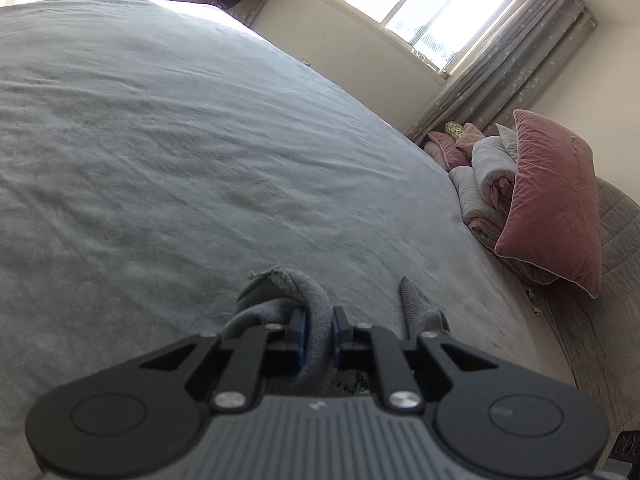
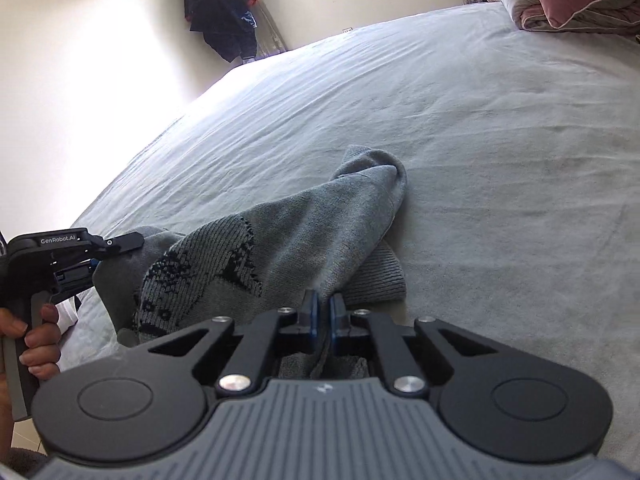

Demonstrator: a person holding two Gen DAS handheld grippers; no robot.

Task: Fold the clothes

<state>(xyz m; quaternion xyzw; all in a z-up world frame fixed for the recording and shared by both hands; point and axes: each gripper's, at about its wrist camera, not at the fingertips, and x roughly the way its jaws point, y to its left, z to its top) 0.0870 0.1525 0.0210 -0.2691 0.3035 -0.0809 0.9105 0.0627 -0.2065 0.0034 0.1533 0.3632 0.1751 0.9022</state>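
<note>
A grey knitted sweater (image 2: 280, 240) with a black pattern lies bunched on the grey bed sheet (image 2: 480, 140). My right gripper (image 2: 324, 320) is shut on a fold of its near edge. My left gripper (image 1: 319, 334) is shut on another grey part of the sweater (image 1: 288, 292), which bulges up between its jaws. The left gripper also shows in the right wrist view (image 2: 96, 256), at the sweater's left end, held by a hand. A sleeve end (image 2: 376, 168) points away across the bed.
Pink pillows (image 1: 552, 200) and rolled quilts (image 1: 484, 184) are piled at the head of the bed. A window (image 1: 416, 0) with grey curtains (image 1: 500, 72) is behind. Dark clothes (image 2: 224, 8) hang on the far wall.
</note>
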